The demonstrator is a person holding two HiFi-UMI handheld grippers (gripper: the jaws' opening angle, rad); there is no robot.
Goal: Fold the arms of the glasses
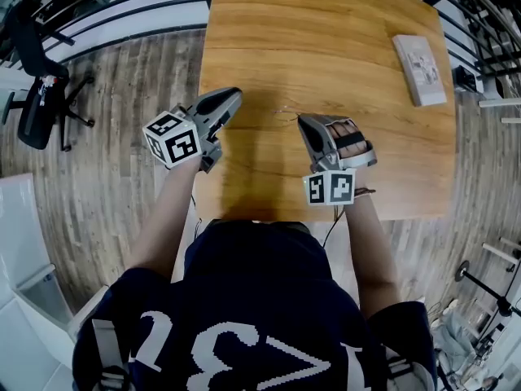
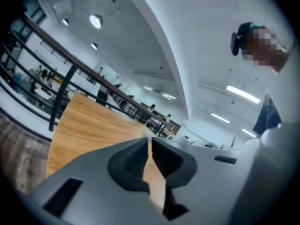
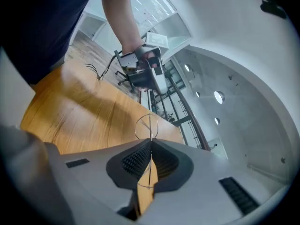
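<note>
Thin wire-framed glasses (image 1: 285,113) hang just above the wooden table (image 1: 326,23) near its middle. My right gripper (image 1: 301,119) is shut on them: in the right gripper view the wire frame (image 3: 146,125) runs between the pads, and one round lens rim sticks out past the tips. The arms of the glasses are too thin to make out. My left gripper (image 1: 234,94) hovers over the table's left edge, a short way left of the glasses. In the left gripper view its jaws (image 2: 150,138) stand together with nothing between them.
A pale flat book or box (image 1: 420,68) lies at the table's far right. A black office chair (image 1: 37,96) stands on the wood floor to the left. The table's left edge runs just under the left gripper, and its near edge is by my body.
</note>
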